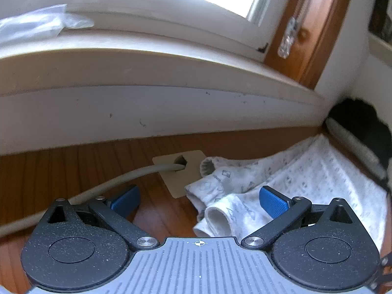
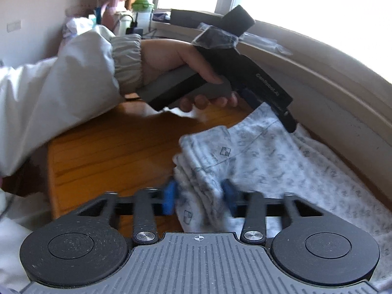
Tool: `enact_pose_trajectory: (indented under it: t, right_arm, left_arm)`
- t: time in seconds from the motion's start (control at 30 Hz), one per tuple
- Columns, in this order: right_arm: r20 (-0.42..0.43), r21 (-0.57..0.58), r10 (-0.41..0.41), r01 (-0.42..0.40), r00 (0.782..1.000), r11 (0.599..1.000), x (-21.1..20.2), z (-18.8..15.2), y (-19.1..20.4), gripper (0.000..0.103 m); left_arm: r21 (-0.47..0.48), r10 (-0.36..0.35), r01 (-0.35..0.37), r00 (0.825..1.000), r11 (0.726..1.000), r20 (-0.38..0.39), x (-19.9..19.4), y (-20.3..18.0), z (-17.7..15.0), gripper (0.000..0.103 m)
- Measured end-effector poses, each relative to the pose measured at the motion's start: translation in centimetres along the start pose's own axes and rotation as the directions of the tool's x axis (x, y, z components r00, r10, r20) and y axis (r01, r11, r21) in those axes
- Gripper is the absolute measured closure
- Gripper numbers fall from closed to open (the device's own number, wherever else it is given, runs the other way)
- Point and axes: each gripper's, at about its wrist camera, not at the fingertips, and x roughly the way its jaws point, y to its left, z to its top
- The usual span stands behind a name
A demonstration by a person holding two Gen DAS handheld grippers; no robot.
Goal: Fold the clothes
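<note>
A white garment with a grey print (image 1: pixel 306 171) lies on the wooden table (image 1: pixel 49 171) below the window sill, with two sleeve cuffs (image 1: pixel 218 220) pointing left. My left gripper (image 1: pixel 199 201) hovers open over the nearer cuff, its blue pads wide apart and holding nothing. In the right wrist view the garment (image 2: pixel 269 156) shows a stacked, folded edge. My right gripper (image 2: pixel 199 197) is shut on that edge, with the cloth bunched between its blue pads. A hand (image 2: pixel 171 58) in a white sleeve holds the left gripper above the garment's far side.
A grey cable (image 1: pixel 110 183) runs into a beige outlet plate (image 1: pixel 181 169) on the table just left of the cuffs. The sill and wall (image 1: pixel 171 112) close off the far side. The table's left edge (image 2: pixel 51 171) drops off. Bottles (image 2: pixel 140 7) stand at the back left.
</note>
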Motion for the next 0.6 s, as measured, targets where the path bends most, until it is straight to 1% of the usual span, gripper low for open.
enact_pose_trajectory:
  t: [0.07, 0.13, 0.2, 0.23, 0.27, 0.37, 0.43, 0.47, 0.53, 0.6]
  right_arm:
    - [-0.008, -0.019, -0.026, 0.026, 1.0, 0.999, 0.0, 0.2, -0.1, 0.083]
    - [0.014, -0.006, -0.07, 0.07, 0.997, 0.998, -0.3, 0.5, -0.5, 0.084]
    - [0.048, 0.03, -0.102, 0.101, 0.994, 0.994, -1.1, 0.9, -1.4, 0.084]
    - [0.07, 0.061, -0.123, 0.119, 0.99, 0.991, -1.6, 1.2, -2.0, 0.084]
    - [0.094, 0.094, -0.142, 0.133, 0.985, 0.987, -2.2, 1.4, -2.8, 0.085]
    - [0.144, 0.184, -0.176, 0.148, 0.974, 0.972, -3.7, 1.9, -5.3, 0.085]
    - [0.165, 0.229, -0.189, 0.149, 0.968, 0.962, -4.4, 2.2, -6.8, 0.085]
    - [0.17, 0.231, -0.2, 0.159, 0.965, 0.96, -4.6, 2.3, -7.2, 0.085]
    - [0.178, 0.236, -0.218, 0.174, 0.96, 0.956, -5.0, 2.6, -8.0, 0.085]
    - [0.183, 0.241, -0.22, 0.174, 0.958, 0.955, -5.2, 2.7, -8.4, 0.085]
  left_arm:
    - [-0.067, -0.032, 0.032, 0.999, 0.997, 0.015, -0.8, 0.5, -0.5, 0.0]
    - [-0.133, -0.057, 0.064, 0.997, 0.989, 0.054, -2.0, 1.1, -1.2, 0.0]
    - [-0.232, -0.074, 0.097, 0.991, 0.968, 0.108, -3.4, 1.9, -2.3, 0.0]
    - [-0.285, -0.082, 0.117, 0.988, 0.951, 0.13, -3.9, 2.2, -2.8, 0.0]
    - [-0.34, -0.099, 0.146, 0.984, 0.929, 0.15, -4.4, 2.4, -3.3, 0.0]
    - [-0.475, -0.17, 0.237, 0.969, 0.847, 0.18, -4.7, 3.1, -4.4, 0.0]
    - [-0.546, -0.189, 0.253, 0.967, 0.798, 0.172, -4.2, 3.2, -4.9, 0.0]
    - [-0.571, -0.197, 0.262, 0.965, 0.778, 0.174, -3.9, 3.1, -5.1, 0.0]
    - [-0.599, -0.212, 0.275, 0.962, 0.752, 0.174, -3.4, 2.6, -5.3, 0.0]
    - [-0.637, -0.244, 0.29, 0.956, 0.715, 0.161, -2.6, 2.0, -5.3, 0.0]
